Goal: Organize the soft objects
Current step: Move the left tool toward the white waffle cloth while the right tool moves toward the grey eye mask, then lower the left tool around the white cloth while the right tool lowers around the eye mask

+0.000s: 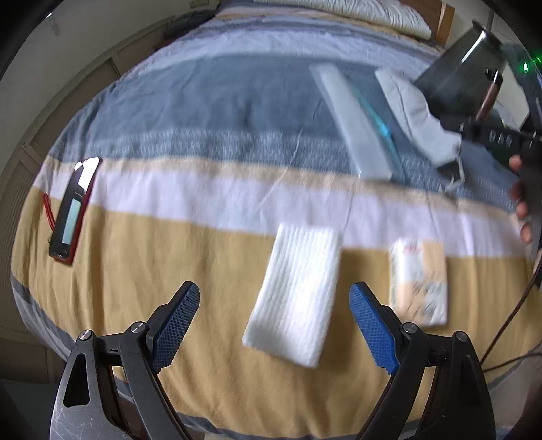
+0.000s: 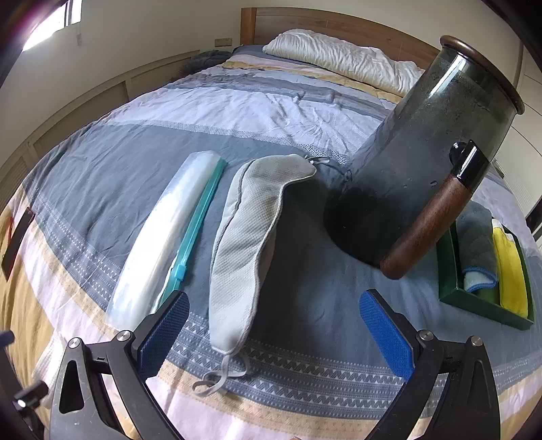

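A folded white ribbed cloth (image 1: 294,291) lies on the striped bedspread (image 1: 189,264), just ahead of my open, empty left gripper (image 1: 274,321). A tissue pack (image 1: 418,281) lies to its right. A grey eye mask (image 2: 244,243) lies ahead of my open, empty right gripper (image 2: 274,335); it also shows in the left wrist view (image 1: 416,118). A clear zip bag with a teal slider (image 2: 169,237) lies left of the mask and shows in the left wrist view too (image 1: 355,122). A green tray (image 2: 450,291) at the right holds a grey-blue cloth (image 2: 477,250) and a yellow cloth (image 2: 511,270).
A dark glass jug with a wooden handle (image 2: 426,162) stands on the bed right of the mask. A phone in a red case (image 1: 73,210) lies at the left. A white pillow (image 2: 338,57) and wooden headboard (image 2: 338,23) are at the far end.
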The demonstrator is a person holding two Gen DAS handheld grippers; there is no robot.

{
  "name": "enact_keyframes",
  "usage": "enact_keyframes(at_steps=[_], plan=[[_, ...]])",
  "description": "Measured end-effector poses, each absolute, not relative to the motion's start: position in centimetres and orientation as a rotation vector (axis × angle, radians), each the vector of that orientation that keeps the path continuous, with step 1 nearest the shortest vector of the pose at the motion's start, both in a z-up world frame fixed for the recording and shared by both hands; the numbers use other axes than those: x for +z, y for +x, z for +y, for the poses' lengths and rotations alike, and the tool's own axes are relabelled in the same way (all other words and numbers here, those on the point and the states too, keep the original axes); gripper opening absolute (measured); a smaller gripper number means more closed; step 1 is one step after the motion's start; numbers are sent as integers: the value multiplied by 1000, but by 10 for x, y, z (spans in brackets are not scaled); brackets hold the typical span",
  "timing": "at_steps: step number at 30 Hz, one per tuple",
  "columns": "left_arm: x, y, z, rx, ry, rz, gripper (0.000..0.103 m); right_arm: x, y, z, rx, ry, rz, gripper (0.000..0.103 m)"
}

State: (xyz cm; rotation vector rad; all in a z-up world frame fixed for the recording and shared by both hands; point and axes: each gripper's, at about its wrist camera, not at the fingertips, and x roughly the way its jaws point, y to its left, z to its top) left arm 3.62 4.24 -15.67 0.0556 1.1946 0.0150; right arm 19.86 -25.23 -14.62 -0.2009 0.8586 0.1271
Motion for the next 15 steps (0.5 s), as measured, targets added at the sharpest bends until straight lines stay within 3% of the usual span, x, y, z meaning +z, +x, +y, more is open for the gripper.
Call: enact_keyframes(at_steps=[15], plan=[[-187,54,31,-100,34,1248,86,-156,220,-240,116,-210,882,103]])
